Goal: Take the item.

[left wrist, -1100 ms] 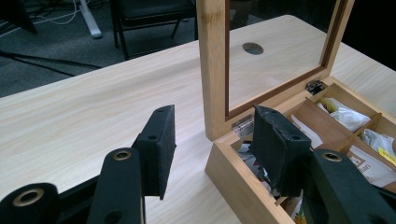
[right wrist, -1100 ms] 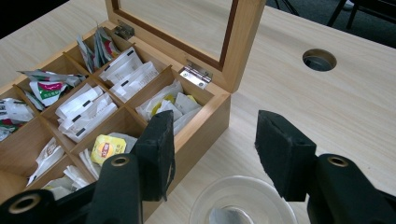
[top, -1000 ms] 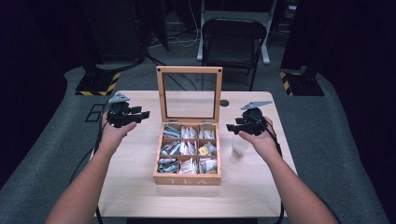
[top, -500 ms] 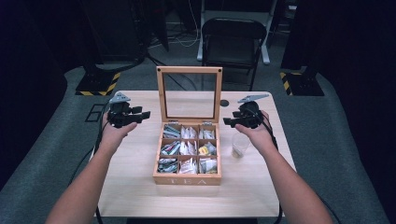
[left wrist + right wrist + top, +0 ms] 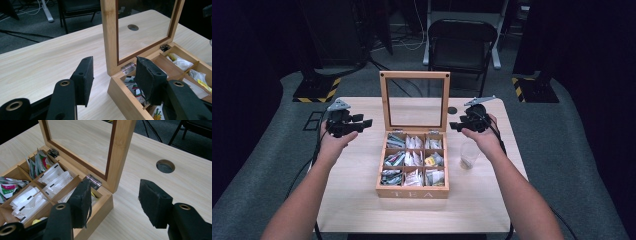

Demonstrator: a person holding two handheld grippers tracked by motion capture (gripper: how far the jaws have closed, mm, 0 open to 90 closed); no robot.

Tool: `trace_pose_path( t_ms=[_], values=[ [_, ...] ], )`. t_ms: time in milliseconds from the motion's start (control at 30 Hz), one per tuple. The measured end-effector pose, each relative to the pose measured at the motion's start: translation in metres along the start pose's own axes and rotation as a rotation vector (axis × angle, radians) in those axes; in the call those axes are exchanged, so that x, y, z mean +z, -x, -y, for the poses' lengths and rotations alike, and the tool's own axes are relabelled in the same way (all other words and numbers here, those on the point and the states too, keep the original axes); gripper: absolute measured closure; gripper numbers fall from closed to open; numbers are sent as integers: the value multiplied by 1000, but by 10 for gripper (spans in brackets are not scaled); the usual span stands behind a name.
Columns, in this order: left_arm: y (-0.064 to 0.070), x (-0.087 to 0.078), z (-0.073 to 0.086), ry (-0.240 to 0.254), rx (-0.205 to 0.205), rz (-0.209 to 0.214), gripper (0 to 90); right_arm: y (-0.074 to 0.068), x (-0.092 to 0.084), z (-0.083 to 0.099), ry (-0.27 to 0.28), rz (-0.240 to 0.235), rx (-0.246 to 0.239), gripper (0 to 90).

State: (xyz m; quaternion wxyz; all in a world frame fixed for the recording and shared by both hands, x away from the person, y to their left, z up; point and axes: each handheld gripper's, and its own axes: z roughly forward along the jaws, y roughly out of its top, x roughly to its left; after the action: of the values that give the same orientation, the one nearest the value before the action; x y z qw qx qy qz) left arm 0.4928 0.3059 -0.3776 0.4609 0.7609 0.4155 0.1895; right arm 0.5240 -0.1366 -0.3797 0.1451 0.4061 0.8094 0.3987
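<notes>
An open wooden tea box (image 5: 412,192) sits mid-table, its glass-paned lid (image 5: 414,75) standing upright. Several compartments hold tea bags (image 5: 411,159). My left gripper (image 5: 364,122) hovers left of the lid, open. In the left gripper view its jaws (image 5: 113,72) flank the box's back corner (image 5: 113,82) and the lid's post (image 5: 110,37) without touching. My right gripper (image 5: 454,125) hangs open just right of the lid. The right gripper view has its jaws (image 5: 113,195) around the other back corner (image 5: 106,200), beside a hinge (image 5: 94,181), with nothing pressed.
A clear glass (image 5: 468,155) stands on the table (image 5: 357,200) right of the box, under my right hand. A round cable hole (image 5: 452,110) lies behind the box. A folding chair (image 5: 462,45) stands beyond the far edge, with dark floor around.
My right gripper has drifted away from the glass, back toward the lid's right edge. The left gripper has held still. The box and lid are unchanged.
</notes>
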Motion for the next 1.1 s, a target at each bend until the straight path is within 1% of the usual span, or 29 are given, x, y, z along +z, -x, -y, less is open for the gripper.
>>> trace_pose_path(
  t_ms=[67,133,200,233,267,333,400,433,467,500,533,567,600,633,733,767,833,867,900,933,1100],
  values=[
    [1,0,0,2,-1,-2,491,1,0,0,-3,5,6,434],
    [1,-1,-1,2,0,-1,491,2,1,0,1,2,-1,434],
    [2,-1,-2,6,2,2,491,2,1,-2,-8,1,-6,434],
    [3,0,-2,4,3,1,491,3,1,-3,-6,-1,-17,433],
    [3,0,-1,4,5,3,491,2,2,-5,-7,-3,-12,432],
    [3,1,0,-2,5,6,491,3,4,-7,-6,-6,-18,432],
    [3,1,1,-2,4,7,491,4,7,-10,-7,-10,-23,430],
    [2,0,3,-4,3,5,490,4,10,-11,4,-17,-24,427],
    [2,0,3,-4,3,5,491,4,10,-11,4,-17,-24,427],
    [1,-1,3,-7,-1,6,491,5,13,-12,3,-21,-17,427],
    [1,-1,4,-8,-3,4,490,6,15,-13,0,-24,-26,425],
    [0,-2,4,-11,-3,5,490,5,20,-14,-10,-23,-26,425],
    [-1,-3,5,-11,-7,2,490,5,20,-14,-10,-23,-26,425],
    [-1,-3,6,-10,-10,-1,489,5,25,-17,-17,-29,-22,424],
    [-3,-6,8,-7,-15,-1,488,5,29,-20,-17,-32,-25,422],
    [-3,-6,8,-4,-17,-5,488,4,33,-23,-12,-29,-30,422],
    [-3,-8,10,-5,-16,-4,488,4,34,-24,-10,-30,-30,421],
    [-3,-8,10,-5,-22,-4,488,3,37,-24,-16,-25,-31,418],
    [-4,-9,11,-5,-17,-5,488,4,39,-25,-31,-21,-32,415],
    [-4,-9,11,-3,-19,-6,488,4,41,-25,-32,-19,-32,415],
    [-5,-10,14,-8,-23,-5,488,4,44,-30,-25,-18,-23,414]
  ],
)
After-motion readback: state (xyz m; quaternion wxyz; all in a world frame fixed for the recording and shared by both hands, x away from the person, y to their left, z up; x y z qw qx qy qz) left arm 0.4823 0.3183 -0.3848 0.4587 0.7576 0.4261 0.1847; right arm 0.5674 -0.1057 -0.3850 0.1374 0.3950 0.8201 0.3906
